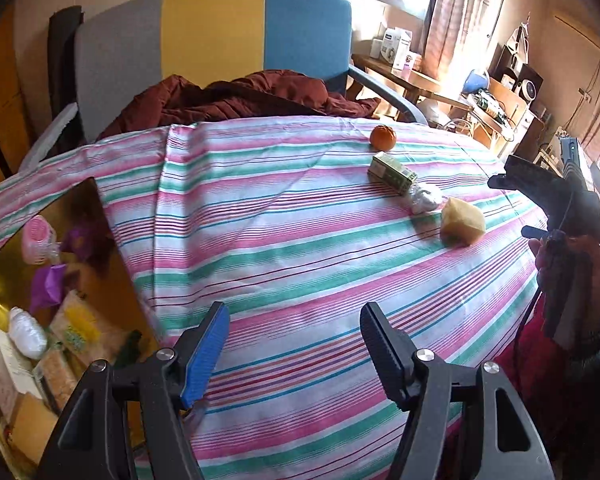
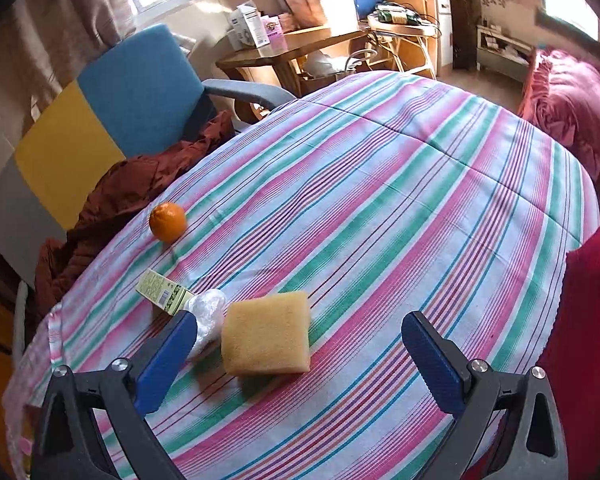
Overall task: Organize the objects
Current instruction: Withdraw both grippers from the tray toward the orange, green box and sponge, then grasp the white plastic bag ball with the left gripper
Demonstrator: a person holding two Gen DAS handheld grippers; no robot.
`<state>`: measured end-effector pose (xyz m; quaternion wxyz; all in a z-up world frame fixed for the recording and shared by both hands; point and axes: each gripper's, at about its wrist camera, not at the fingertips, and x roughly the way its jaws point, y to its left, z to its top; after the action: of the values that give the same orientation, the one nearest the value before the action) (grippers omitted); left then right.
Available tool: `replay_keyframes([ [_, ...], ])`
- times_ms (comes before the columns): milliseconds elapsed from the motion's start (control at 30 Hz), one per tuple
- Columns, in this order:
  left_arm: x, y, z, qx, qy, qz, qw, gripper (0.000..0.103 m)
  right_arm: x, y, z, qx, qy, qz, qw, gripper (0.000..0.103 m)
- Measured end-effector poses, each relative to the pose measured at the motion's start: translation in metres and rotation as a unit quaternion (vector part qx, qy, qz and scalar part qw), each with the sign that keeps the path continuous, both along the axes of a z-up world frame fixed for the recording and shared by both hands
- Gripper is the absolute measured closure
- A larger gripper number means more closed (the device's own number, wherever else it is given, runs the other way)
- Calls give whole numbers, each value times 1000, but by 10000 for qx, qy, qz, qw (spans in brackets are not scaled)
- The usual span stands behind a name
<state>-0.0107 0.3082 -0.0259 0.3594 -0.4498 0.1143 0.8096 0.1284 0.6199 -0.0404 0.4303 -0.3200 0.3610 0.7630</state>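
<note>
Reaching step, I judge: the right gripper (image 2: 300, 344), jaws apart and empty, hovers with the sponge (image 2: 266, 334) just ahead between its fingers; next, lower and close. The left gripper (image 1: 294, 340) waits spread, empty.

An orange fruit (image 2: 167, 222), yellow sponge (image 2: 266, 333) and green box (image 2: 163, 292) on pink-teal-white striped cloth (image 2: 380, 200).

An orange (image 2: 167, 222), a green carton (image 2: 165, 292) lying flat, a crumpled clear wrap (image 2: 209, 316) and a yellow sponge (image 2: 265, 333) are lined up diagonally at lower left.
</note>
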Motion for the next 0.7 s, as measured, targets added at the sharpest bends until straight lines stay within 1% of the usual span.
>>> replay_keyframes([
  [67, -4, 19, -3, 56, -174, -108, 9998, 36, 4, 2, -1, -122, 124, -23, 9998, 0],
  [167, -7, 46, -6, 36, -216, -269, 9994, 36, 3, -1, 0, -137, 195, 34, 9997, 0],
  [233, -11, 64, -9, 115, -349, -441, 9984, 36, 2, -2, 0, -158, 240, 95, 9995, 0],
  [367, -19, 100, -16, 189, -522, -604, 9966, 36, 2, -1, -2, -296, 392, 159, 9987, 0],
  [433, -23, 117, -21, 213, -607, -677, 9956, 37, 3, 0, -3, -368, 489, 167, 9980, 0],
  [500, -26, 136, -24, 267, -700, -786, 9941, 40, 4, 2, -5, -451, 602, 187, 9970, 0],
  [700, -31, 191, -32, 411, -756, -1138, 9898, 41, 12, 8, -10, -798, 1009, 133, 9916, 0],
])
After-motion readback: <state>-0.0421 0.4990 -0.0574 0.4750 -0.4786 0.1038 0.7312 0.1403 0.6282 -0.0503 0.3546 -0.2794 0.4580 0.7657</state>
